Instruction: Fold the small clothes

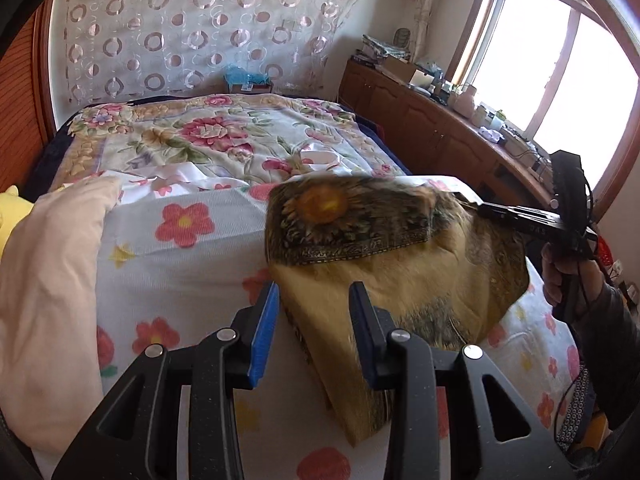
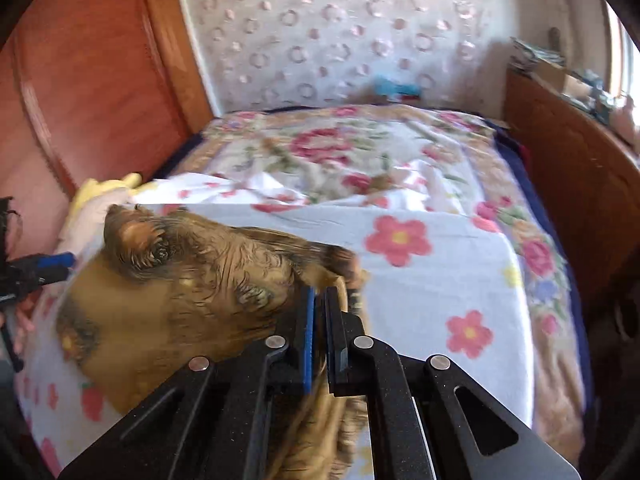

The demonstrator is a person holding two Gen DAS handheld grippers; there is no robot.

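Note:
A small yellow-brown garment (image 1: pixel 400 280) with a dark sunflower print lies on the flowered bed sheet (image 1: pixel 180 280). My left gripper (image 1: pixel 314 320) hangs open over the garment's near corner, and the blue pads (image 1: pixel 264 332) do not press the cloth. It also shows at the left edge of the right wrist view, as the left gripper (image 2: pixel 52 264). My right gripper (image 2: pixel 320 308) is shut on the garment (image 2: pixel 180 300) at its right edge. In the left wrist view the right gripper (image 1: pixel 492 210) holds a printed flap lifted and turned over the rest of the cloth.
A peach pillow (image 1: pixel 52 280) lies along the left of the bed. A wooden headboard (image 2: pixel 80 80) stands beyond it. A long wooden cabinet (image 1: pixel 420 120) with clutter on top runs under the window at the right. A person's hand (image 1: pixel 560 276) grips the right tool's handle.

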